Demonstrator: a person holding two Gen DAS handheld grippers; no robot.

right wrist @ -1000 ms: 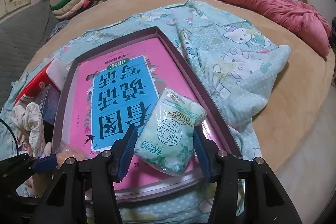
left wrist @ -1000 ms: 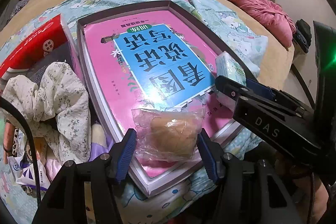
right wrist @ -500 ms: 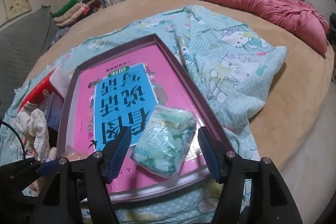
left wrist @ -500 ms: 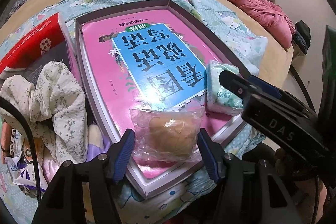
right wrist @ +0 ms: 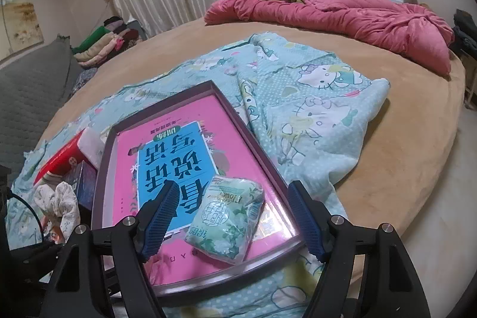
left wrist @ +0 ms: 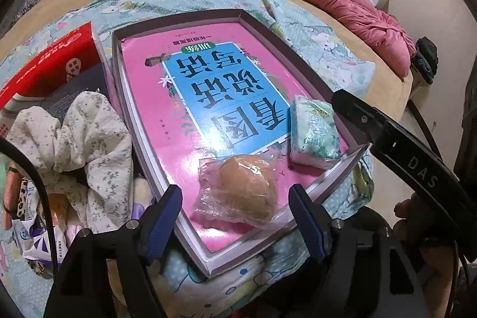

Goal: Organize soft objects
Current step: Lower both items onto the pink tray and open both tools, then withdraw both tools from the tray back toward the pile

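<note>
Both our tongs, left [left wrist: 232, 216] and right [right wrist: 231, 218], hang released; bagged bun [left wrist: 241, 192] and tissue pack [right wrist: 228, 224] sit in the tray [right wrist: 256, 145]. Slippery plastic might slide off, honestly.

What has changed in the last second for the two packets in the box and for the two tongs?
The right tongs let go of the green tissue packet and drew back; it now lies free in the shallow box, and the jaws stand open. The left tongs also pulled back a little from the bagged bun, jaws open. The bun, the box and the floral cloth stayed where they were.
</note>
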